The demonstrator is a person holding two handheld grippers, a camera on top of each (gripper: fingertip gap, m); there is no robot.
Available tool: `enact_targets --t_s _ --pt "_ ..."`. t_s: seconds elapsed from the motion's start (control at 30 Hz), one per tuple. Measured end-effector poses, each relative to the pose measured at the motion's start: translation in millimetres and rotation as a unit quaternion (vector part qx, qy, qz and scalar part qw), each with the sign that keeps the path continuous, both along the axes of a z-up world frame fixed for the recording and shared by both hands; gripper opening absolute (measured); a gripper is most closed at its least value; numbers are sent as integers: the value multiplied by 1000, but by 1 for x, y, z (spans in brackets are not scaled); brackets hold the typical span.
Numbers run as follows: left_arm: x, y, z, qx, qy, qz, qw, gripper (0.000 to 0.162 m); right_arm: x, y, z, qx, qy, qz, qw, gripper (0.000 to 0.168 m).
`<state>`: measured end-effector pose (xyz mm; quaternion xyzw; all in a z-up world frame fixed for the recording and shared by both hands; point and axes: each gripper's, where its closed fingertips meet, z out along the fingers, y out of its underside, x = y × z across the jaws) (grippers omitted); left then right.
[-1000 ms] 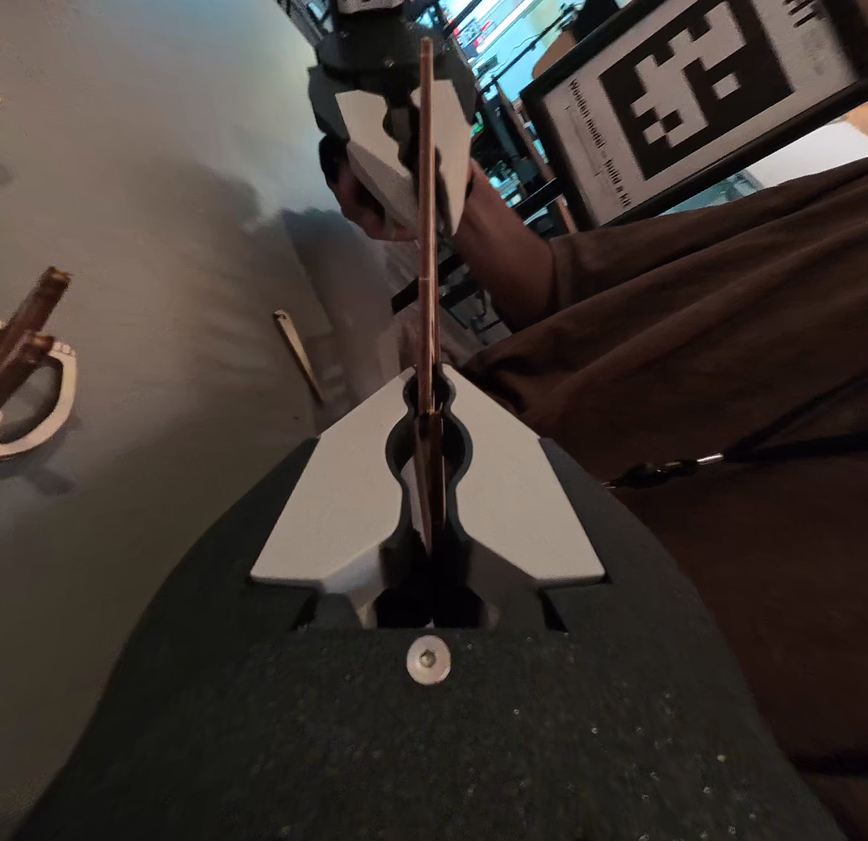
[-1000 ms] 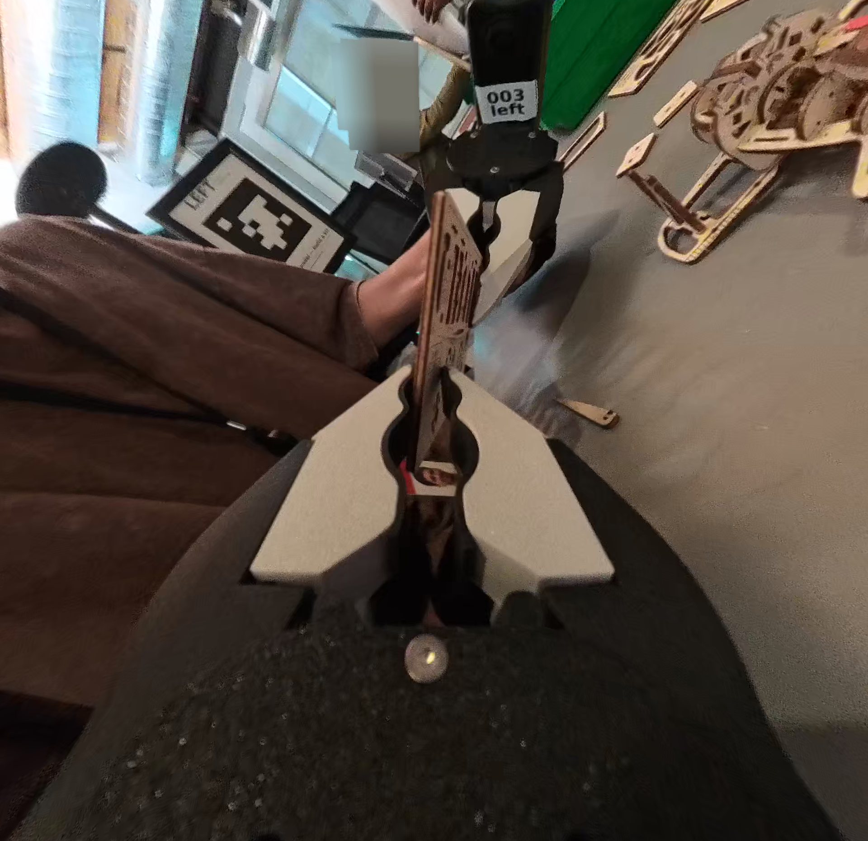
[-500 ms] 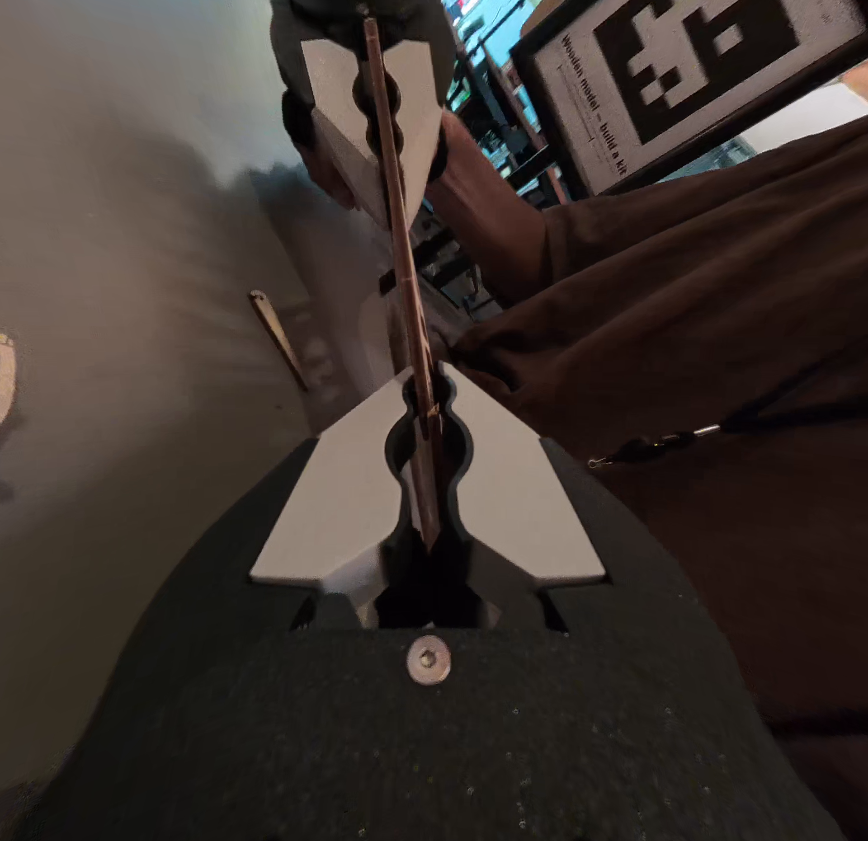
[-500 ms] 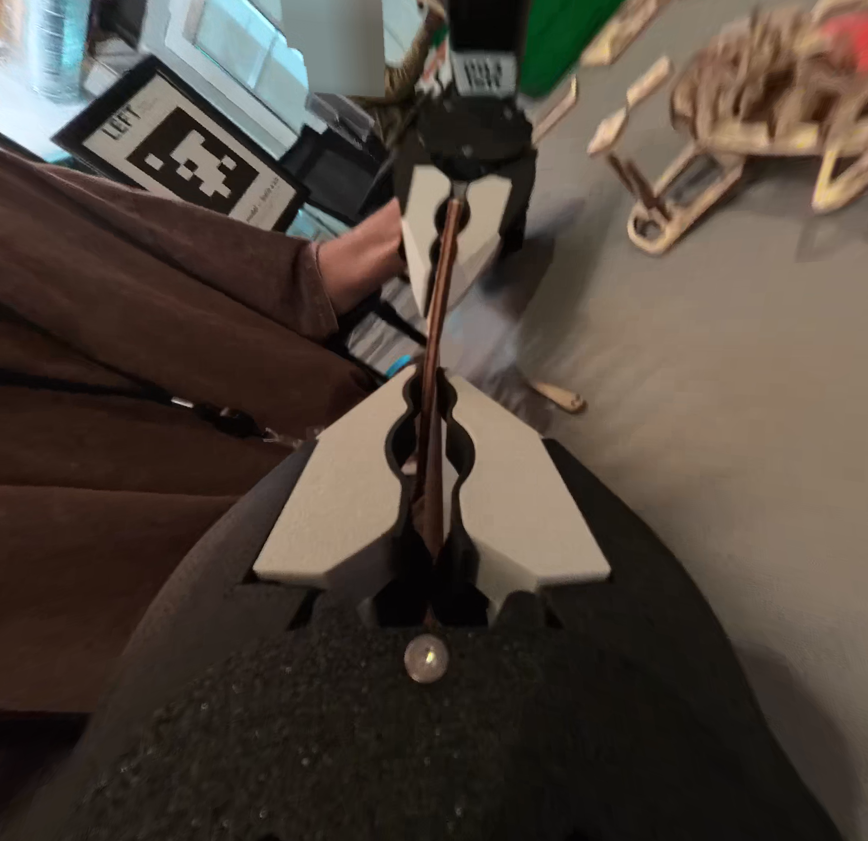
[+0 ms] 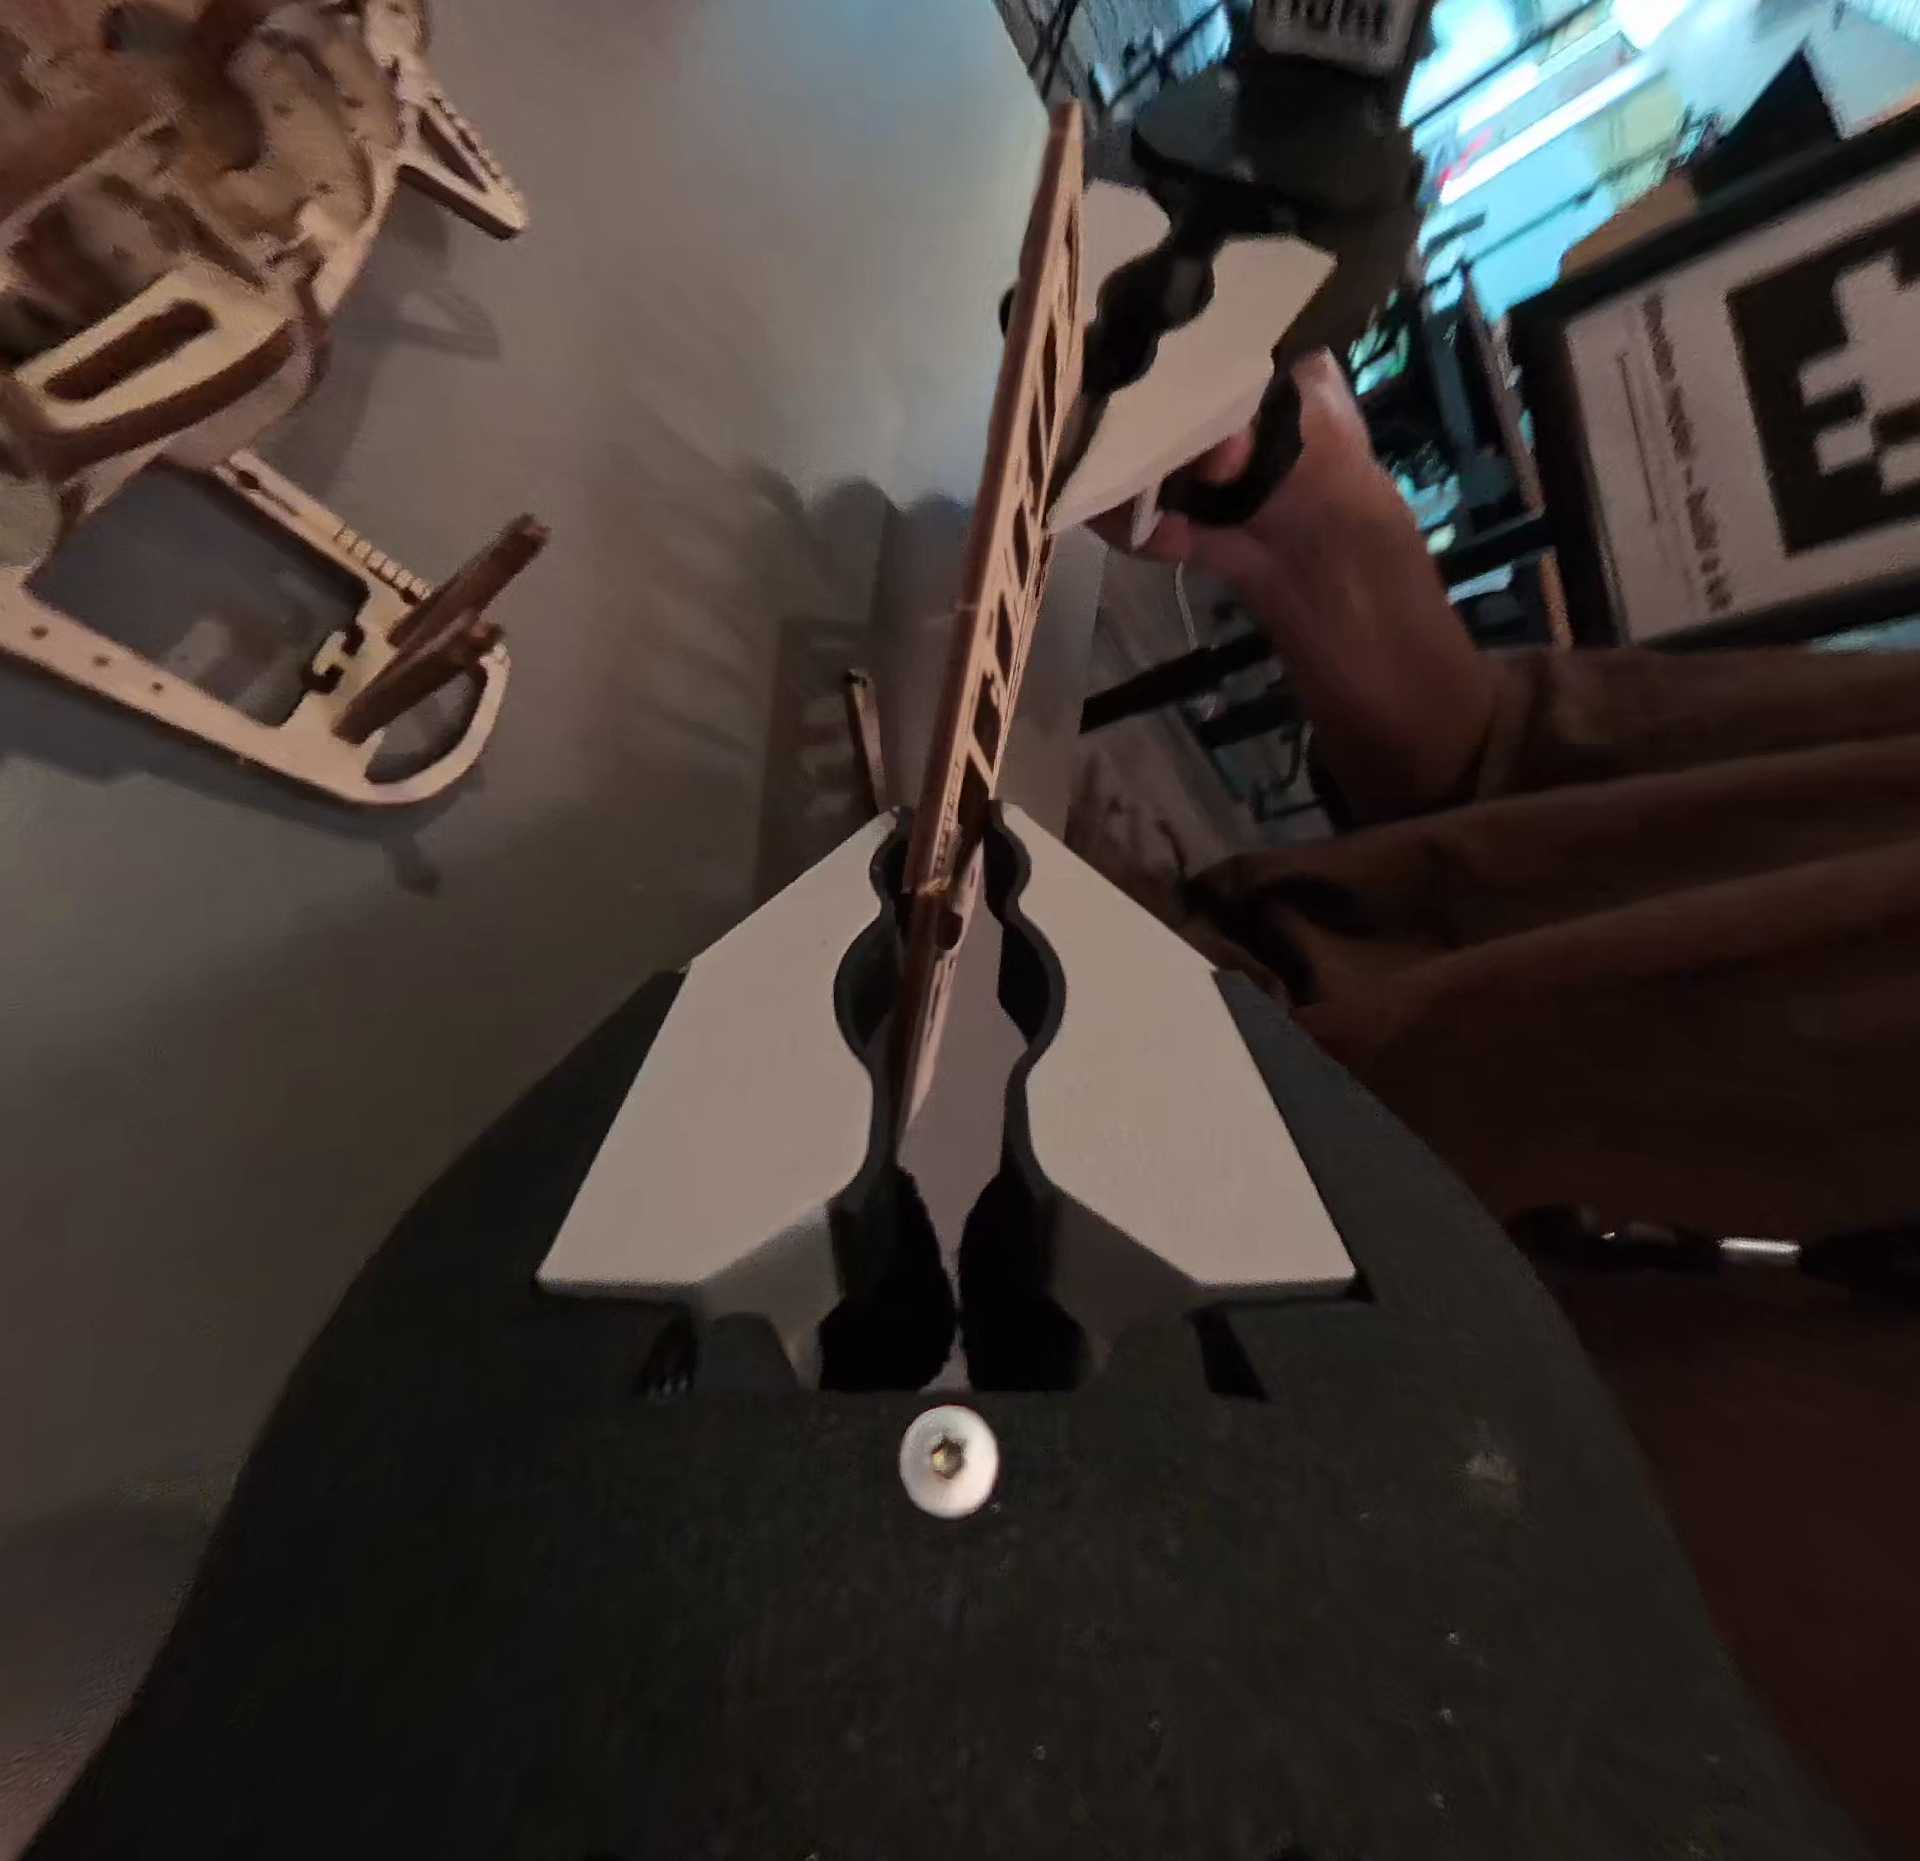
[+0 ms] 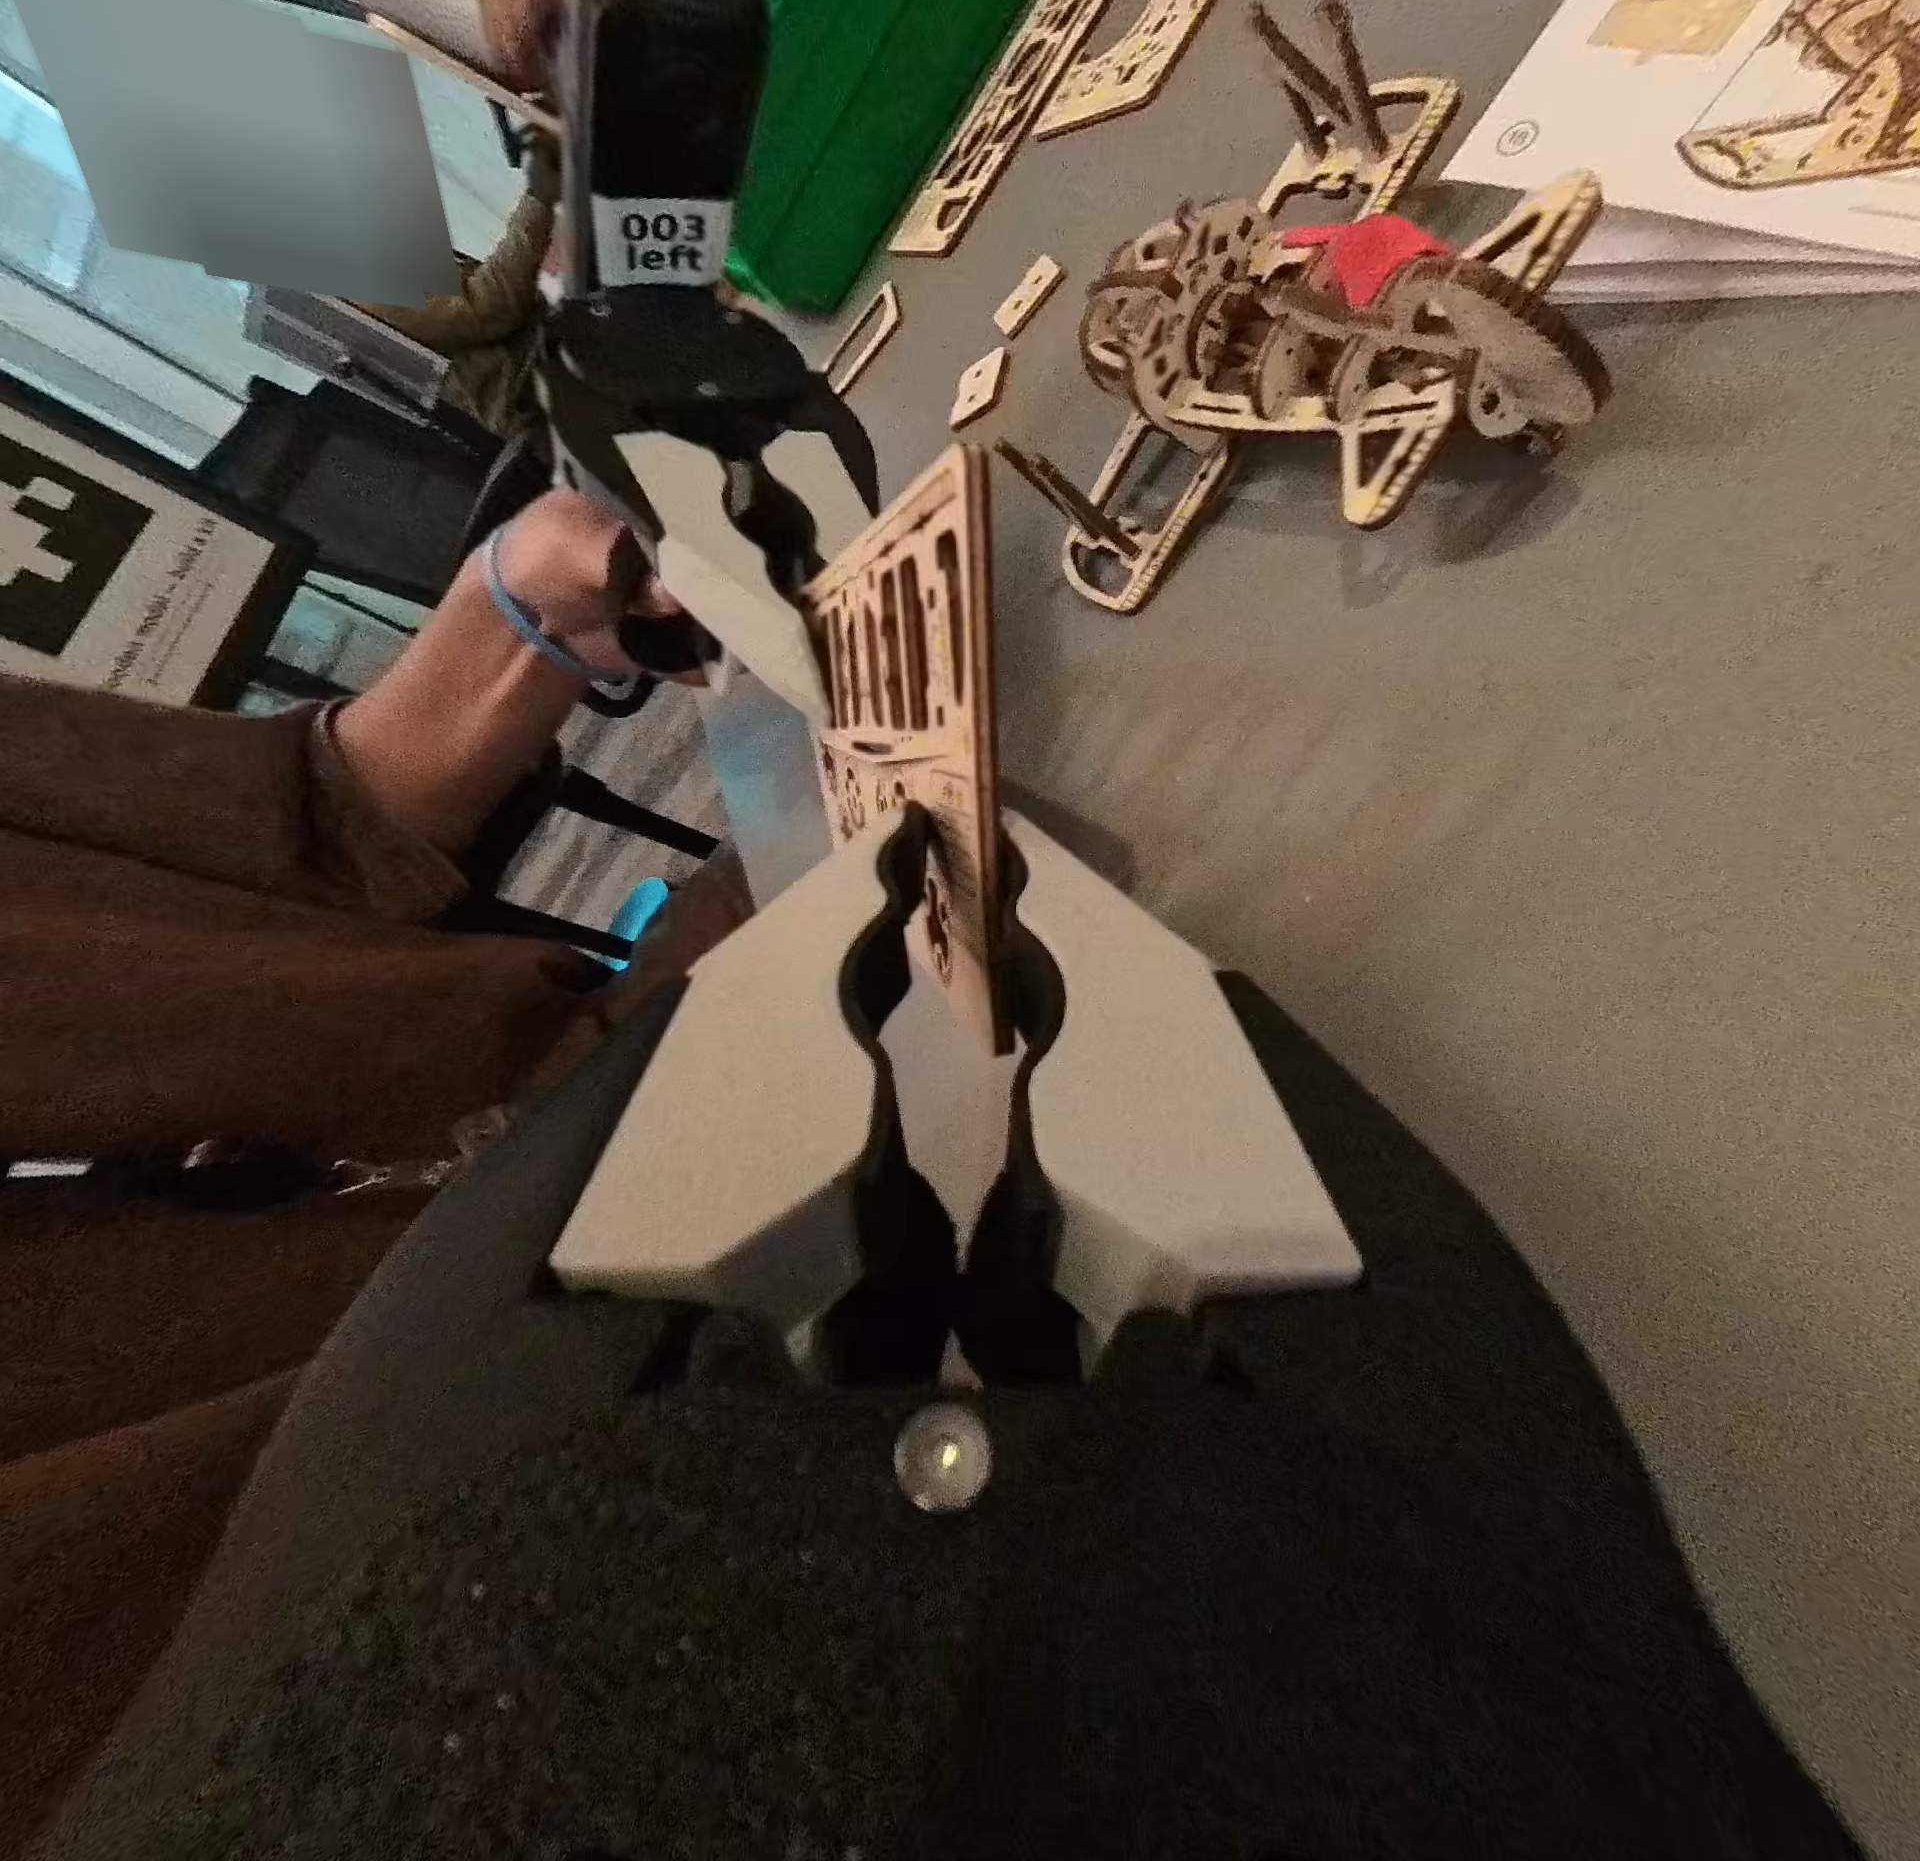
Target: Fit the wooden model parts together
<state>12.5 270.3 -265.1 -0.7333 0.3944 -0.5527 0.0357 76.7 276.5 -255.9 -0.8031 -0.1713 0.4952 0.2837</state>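
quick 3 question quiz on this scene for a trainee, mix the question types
1. True or false: the wooden panel lies flat on the table.
2. The patch on top of the assembled model is: A red, B blue, C yellow.
3. Fill in: the green block shows only in the ___ wrist view.

Key: 1 false, it stands on edge in the air, its ends between the fingers of the left claw and the right claw. 2 A. 3 right.

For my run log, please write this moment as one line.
left tongs: around wooden parts sheet, grip unclear | right tongs: around opposite end, grip unclear | wooden model: on table
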Motion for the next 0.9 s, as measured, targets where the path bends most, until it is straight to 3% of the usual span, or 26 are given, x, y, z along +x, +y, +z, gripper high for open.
enact_targets --t_s 0.2,0.4,0.47,0.5,0.57,0.63,0.8,0.9 --pt "-7 12 4 -3 8 44 999 1 -8 6 -8 14 -46 -40 998 13" --pt "-10 5 18 -78 -56 43 994 1 -6 -7 9 -1 50 11 999 12" --pt "-10 -3 9 -36 -31 17 999 1 -11 -5 17 -29 91 9 995 59" --pt "-8 -5 6 -19 -24 9 999 1 -12 0 13 -42 85 -4 995 60" --pt "-5 -5 1 -30 -22 13 999 0 -10 10 -8 -36 28 -43 998 53" --pt "-3 -4 -8 -55 -15 22 998 0 -15 13 -27 -51 -13 -61 997 72" --pt "-1 -3 -13 -93 -34 41 994 0 -9 24 -39 -10 -124 -115 986 60" --pt "1 -5 -14 -102 -37 45 993 0 -10 28 -39 -1 -147 -134 980 67"
